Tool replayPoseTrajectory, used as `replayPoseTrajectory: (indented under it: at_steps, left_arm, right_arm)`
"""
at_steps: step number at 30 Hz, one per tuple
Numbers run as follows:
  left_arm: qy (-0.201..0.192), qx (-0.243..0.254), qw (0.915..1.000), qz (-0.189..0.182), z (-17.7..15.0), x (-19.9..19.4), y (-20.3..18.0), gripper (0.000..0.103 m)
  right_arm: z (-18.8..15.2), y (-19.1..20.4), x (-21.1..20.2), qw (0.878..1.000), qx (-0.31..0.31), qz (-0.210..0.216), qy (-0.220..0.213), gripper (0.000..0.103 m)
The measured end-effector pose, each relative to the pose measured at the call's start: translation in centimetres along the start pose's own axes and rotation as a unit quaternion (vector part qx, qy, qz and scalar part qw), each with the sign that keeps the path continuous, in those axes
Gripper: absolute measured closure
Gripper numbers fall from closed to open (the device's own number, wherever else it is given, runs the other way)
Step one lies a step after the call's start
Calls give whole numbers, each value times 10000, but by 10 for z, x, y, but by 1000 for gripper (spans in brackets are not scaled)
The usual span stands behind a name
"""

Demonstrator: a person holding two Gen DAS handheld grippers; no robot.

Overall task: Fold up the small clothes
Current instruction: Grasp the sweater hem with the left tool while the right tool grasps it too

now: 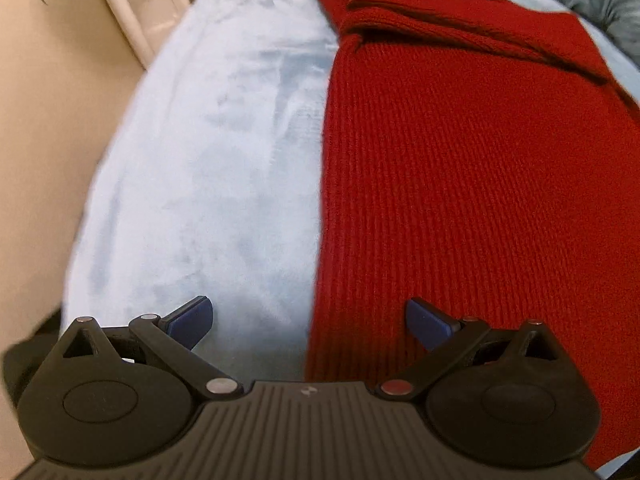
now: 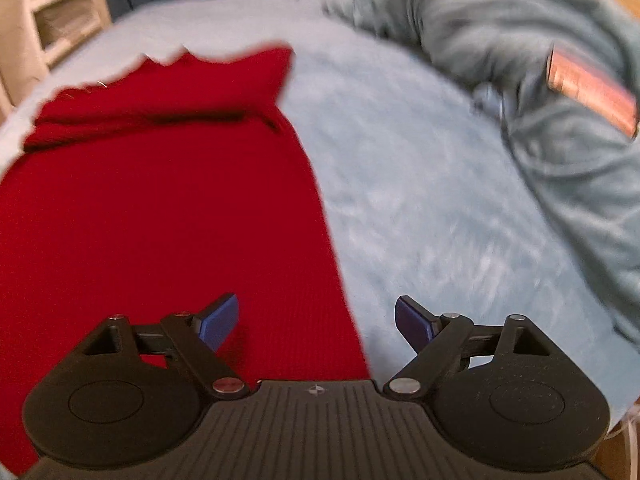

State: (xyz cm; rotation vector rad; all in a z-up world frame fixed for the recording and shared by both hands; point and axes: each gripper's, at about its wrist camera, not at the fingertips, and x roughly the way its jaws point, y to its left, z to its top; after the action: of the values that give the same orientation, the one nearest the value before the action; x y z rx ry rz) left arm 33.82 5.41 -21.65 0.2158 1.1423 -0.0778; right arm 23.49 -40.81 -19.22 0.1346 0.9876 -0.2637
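A red knit sweater [image 1: 460, 160] lies flat on a light blue blanket [image 1: 208, 152], collar at the far end, sleeves folded across its chest. My left gripper [image 1: 310, 320] is open and empty, straddling the sweater's left bottom edge. In the right wrist view the sweater [image 2: 160, 208] fills the left half. My right gripper [image 2: 316, 320] is open and empty, straddling the sweater's right bottom edge, above the blanket [image 2: 420, 208].
A crumpled grey-blue garment pile [image 2: 540, 92] with an orange-pink tag [image 2: 592, 88] lies at the far right. White shelving [image 2: 60, 12] stands at the far left. A beige wall or panel [image 1: 52, 120] borders the blanket's left side.
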Motion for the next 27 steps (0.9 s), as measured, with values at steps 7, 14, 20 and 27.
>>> replayPoseTrajectory:
  at_steps: [7,14,20,27]
  left_arm:
    - [510,-284,9913,-1177,-4,9,10,0]
    - [388,114,9922,-1183,-28,-26,-19,75]
    - [185,-730,9895,-1230,-12,-69,-9,83]
    - [-581,-912,9867,-1214,-16,-140,0,90]
  right_arm:
    - [-13,-51,54,9899,1132,453,721,15]
    - [-41,-31,24,9825,740,1339,1067,79]
    - [-24,-19,-13,9813,922,1509,757,86]
    - [6,-29,-96,9750,1046,1955,-139,87]
